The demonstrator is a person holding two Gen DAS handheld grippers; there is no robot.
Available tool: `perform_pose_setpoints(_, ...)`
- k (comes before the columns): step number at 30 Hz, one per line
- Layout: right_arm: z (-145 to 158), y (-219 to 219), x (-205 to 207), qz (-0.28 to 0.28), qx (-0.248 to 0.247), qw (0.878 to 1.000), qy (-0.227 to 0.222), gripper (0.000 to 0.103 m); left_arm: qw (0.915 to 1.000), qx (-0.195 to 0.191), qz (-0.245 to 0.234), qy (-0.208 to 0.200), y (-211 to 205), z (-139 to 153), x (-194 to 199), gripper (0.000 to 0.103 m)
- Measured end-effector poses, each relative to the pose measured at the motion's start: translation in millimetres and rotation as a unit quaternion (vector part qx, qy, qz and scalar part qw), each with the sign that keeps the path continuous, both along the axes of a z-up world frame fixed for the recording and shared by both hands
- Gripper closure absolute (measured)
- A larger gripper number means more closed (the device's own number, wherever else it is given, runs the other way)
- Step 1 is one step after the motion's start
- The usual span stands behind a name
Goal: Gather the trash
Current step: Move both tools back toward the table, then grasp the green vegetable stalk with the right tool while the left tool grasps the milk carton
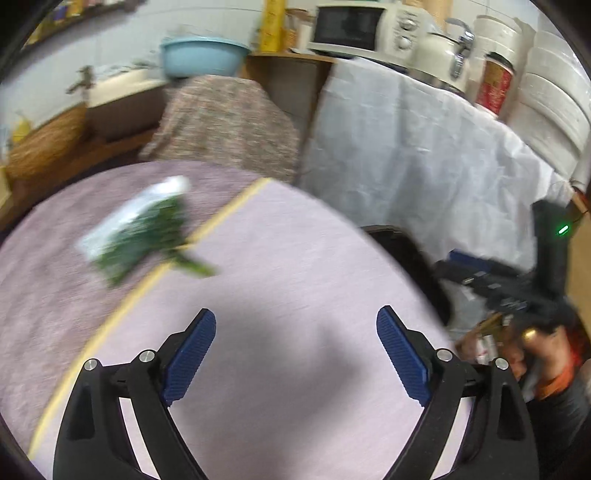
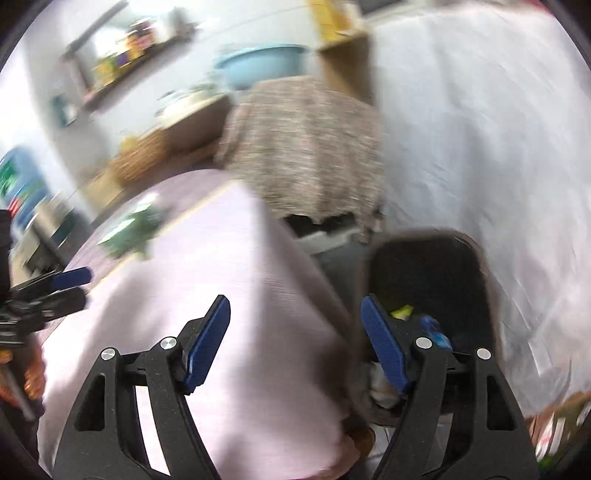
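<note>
Pale lilac cloth over the table, yellow stripe across it. Behind, blue basin above a speckled cover. White sheet draped at right, with microwave, kettle and red tin above. Wicker basket at left.

Our left claw is built of matte black plastic arms with triangular cut-outs, joined by round silver screws, and its two fingers carry ribbed blue pads. Our right claw has the same black frame, silver screws and blue pads. Seen from the left wrist, the right unit shows a small green light on its black body, with our bare-skinned right hand and an orange band beneath.
</note>
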State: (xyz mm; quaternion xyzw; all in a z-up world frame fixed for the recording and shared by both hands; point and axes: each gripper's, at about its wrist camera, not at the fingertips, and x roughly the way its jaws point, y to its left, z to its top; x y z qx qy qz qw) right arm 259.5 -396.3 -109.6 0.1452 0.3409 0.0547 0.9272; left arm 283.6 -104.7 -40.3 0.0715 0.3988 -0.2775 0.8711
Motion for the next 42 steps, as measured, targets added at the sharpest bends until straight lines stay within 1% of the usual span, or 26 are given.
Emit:
perform_pose_setpoints(1, 6, 13, 2, 0.017, -0.004, 1.000, 0.000, 0.030, 0.9998, 0.010, 0.013, -0.007, 16, 0, 0, 0.015)
perform_pose_setpoints(3, 19, 48, 15, 0.069, -0.009, 0.998, 0.001, 0.030, 0.9987, 0.030, 0.037, -0.020, 41, 1, 1, 0.015)
perform_pose_setpoints(5, 27, 78, 29, 0.104, -0.021, 0.994, -0.001, 0.030, 0.9967, 0.046, 0.060, -0.028, 65, 1, 4, 0.015)
perform_pose_setpoints(7, 30, 107, 45, 0.134, -0.035, 0.990, 0.005, 0.030, 0.9954, 0.049, 0.076, -0.030, 84, 2, 7, 0.015)
perform_pose_setpoints(11, 32, 163, 83, 0.177, -0.047, 0.983, 0.027, 0.030, 0.9932, 0.046, 0.103, -0.028, 113, 3, 17, 0.015)
perform_pose_setpoints(14, 27, 192, 105, 0.185, -0.070, 0.979, 0.038, 0.030, 0.9918, 0.055, 0.111, -0.033, 119, 1, 19, 0.015)
perform_pose_setpoints(16, 22, 204, 120, 0.179, -0.083, 0.979, 0.045, 0.030, 0.9913, 0.061, 0.111, -0.037, 121, 0, 20, 0.015)
perform_pose_setpoints(20, 8, 217, 146, 0.170, -0.103, 0.978, 0.070, 0.030, 0.9913, 0.062, 0.107, -0.044, 126, 0, 19, 0.015)
perform_pose_setpoints(26, -2, 232, 163, 0.168, -0.124, 0.975, 0.080, 0.031, 0.9918, 0.064, 0.101, -0.044, 125, -4, 22, 0.015)
perform_pose_setpoints(28, -4, 239, 165, 0.168, -0.153, 0.971, 0.077, 0.031, 0.9919, 0.063, 0.102, -0.041, 125, -5, 23, 0.015)
perform_pose_setpoints(29, -5, 243, 165, 0.166, -0.168, 0.969, 0.075, 0.033, 0.9920, 0.063, 0.103, -0.039, 126, -6, 25, 0.015)
perform_pose_setpoints(31, -4, 244, 166, 0.167, -0.167, 0.969, 0.072, 0.039, 0.9920, 0.062, 0.105, -0.035, 126, -8, 28, 0.015)
perform_pose_setpoints(32, -4, 243, 166, 0.165, -0.170, 0.969, 0.070, 0.047, 0.9919, 0.061, 0.107, -0.032, 126, -9, 32, 0.015)
perform_pose_setpoints(33, -3, 242, 166, 0.167, -0.169, 0.969, 0.068, 0.060, 0.9917, 0.061, 0.109, -0.030, 126, -10, 34, 0.015)
perform_pose_setpoints(34, -2, 242, 166, 0.169, -0.169, 0.969, 0.068, 0.068, 0.9913, 0.062, 0.113, -0.028, 126, -12, 38, 0.015)
perform_pose_setpoints(35, -1, 242, 166, 0.170, -0.171, 0.968, 0.068, 0.083, 0.9909, 0.064, 0.115, -0.028, 126, -13, 42, 0.015)
perform_pose_setpoints(36, -1, 241, 165, 0.169, -0.173, 0.968, 0.069, 0.086, 0.9905, 0.066, 0.117, -0.028, 125, -13, 47, 0.015)
perform_pose_setpoints(39, 0, 231, 158, 0.174, -0.167, 0.968, 0.063, 0.090, 0.9898, 0.079, 0.111, -0.042, 116, -13, 61, 0.015)
perform_pose_setpoints(41, 1, 221, 153, 0.168, -0.159, 0.971, 0.059, 0.091, 0.9892, 0.089, 0.103, -0.054, 108, -11, 70, 0.012)
perform_pose_setpoints(42, 2, 214, 149, 0.165, -0.147, 0.973, 0.059, 0.091, 0.9893, 0.092, 0.096, -0.060, 103, -11, 77, 0.010)
